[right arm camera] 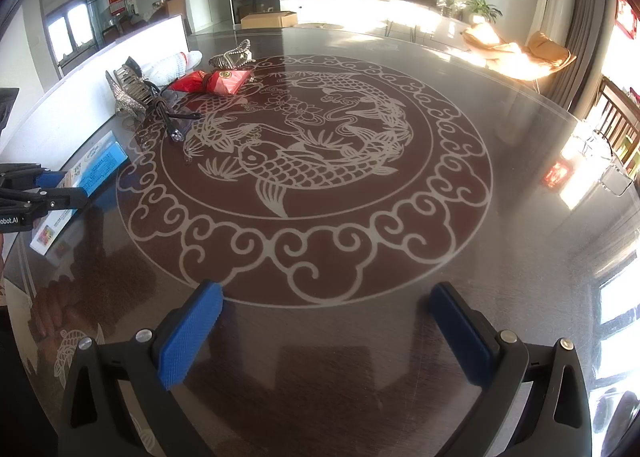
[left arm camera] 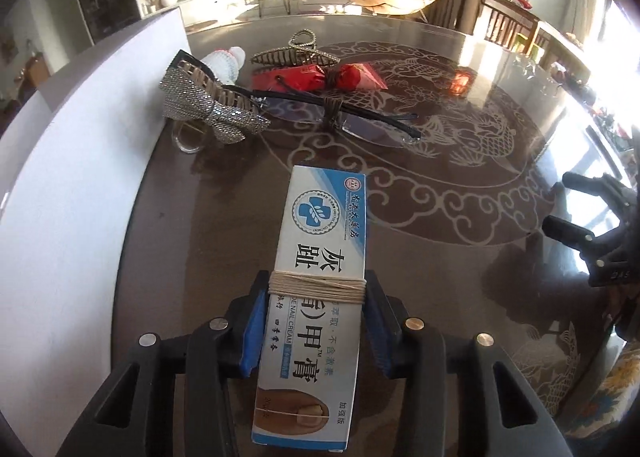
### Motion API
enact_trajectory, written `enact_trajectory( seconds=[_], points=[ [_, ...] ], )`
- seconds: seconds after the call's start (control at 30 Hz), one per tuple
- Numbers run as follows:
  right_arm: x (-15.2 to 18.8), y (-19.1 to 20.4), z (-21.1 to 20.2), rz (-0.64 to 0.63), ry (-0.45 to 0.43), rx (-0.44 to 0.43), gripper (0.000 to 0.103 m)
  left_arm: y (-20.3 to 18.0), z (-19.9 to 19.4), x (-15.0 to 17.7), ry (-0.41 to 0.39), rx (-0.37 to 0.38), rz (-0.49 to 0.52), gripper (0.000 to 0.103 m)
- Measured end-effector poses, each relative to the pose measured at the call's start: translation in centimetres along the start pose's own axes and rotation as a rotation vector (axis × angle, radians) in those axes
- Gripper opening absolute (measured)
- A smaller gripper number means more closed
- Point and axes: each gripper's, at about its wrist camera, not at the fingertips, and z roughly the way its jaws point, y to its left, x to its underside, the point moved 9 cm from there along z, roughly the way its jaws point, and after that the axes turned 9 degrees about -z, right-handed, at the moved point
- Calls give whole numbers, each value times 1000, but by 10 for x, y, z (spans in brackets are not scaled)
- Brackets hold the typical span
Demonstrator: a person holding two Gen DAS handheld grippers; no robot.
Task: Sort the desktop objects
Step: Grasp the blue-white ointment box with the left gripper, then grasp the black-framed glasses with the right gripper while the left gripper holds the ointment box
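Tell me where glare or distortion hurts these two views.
Left wrist view: window glare washes out the right edge; cream box in the left hand-held gripper stays sharp. Right wrist view: sunlight bleaches the far wall, fisheye bends the table rim.

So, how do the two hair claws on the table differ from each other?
The silver rhinestone-covered hair claw is wrapped in glittering stones, while the plain bronze metal hair claw has a bare, open wire frame. The rhinestone claw lies nearer the white board; the bronze one sits farther back, behind the red foil packet. The rhinestone claw looks bulkier. Both have comb-like teeth, and no tool touches either.
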Motion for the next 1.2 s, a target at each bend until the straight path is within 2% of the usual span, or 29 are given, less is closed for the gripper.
enact_trajectory(
  seconds=[0.07, 0.17, 0.23, 0.33, 0.37, 0.4, 0.47, 0.5, 0.53, 0.6, 0.7, 0.8, 1.0, 1.13, 1.17, 1.2],
  points=[
    [-21, 21, 0, -57, -50, -98, 102, 10, -4, 3, -17, -56, -41, 44],
    [-76, 58, 4, -204, -101, -121, 92, 24, -5, 5, -27, -10, -178, 44],
    [-118, 83, 17, -282, -119, -140, 90, 30, -4, 4, -39, 3, -215, 44],
    [-161, 112, 57, -337, -44, -203, 73, 32, -3, 3, -52, -7, -209, 44],
    [-167, 119, 71, -347, -6, -219, 62, 34, -3, 3, -55, -3, -212, 44],
    [-170, 125, 84, -353, 36, -238, 60, 35, -3, 3, -58, 0, -214, 44],
    [-170, 132, 102, -365, 83, -245, 50, 33, -2, 2, -62, 2, -214, 44],
    [-168, 134, 106, -370, 97, -251, 39, 33, -1, 2, -64, 0, -209, 44],
    [-169, 134, 105, -379, 80, -233, 35, 32, -1, 1, -66, -2, -204, 44],
    [-163, 134, 100, -357, 77, -258, 14, 32, 2, 0, -70, -5, -201, 44],
    [-139, 128, 84, -354, 73, -247, 14, 28, 4, -2, -74, -18, -197, 44],
    [-102, 108, 58, -324, 74, -226, 14, 15, 3, 3, -65, 3, -179, 44],
    [-27, 61, -2, -239, 34, -131, 14, -1, 4, 0, -72, 23, -194, 44],
    [-10, 48, -10, -193, 24, -78, 16, -3, 8, -3, -96, 12, -232, 46],
    [-10, 42, -8, -180, 29, -76, 20, -4, 5, -2, -100, 6, -229, 47],
    [-11, 41, -9, -172, 6, -67, 24, -7, 6, -1, -98, -1, -210, 54]
  ],
)
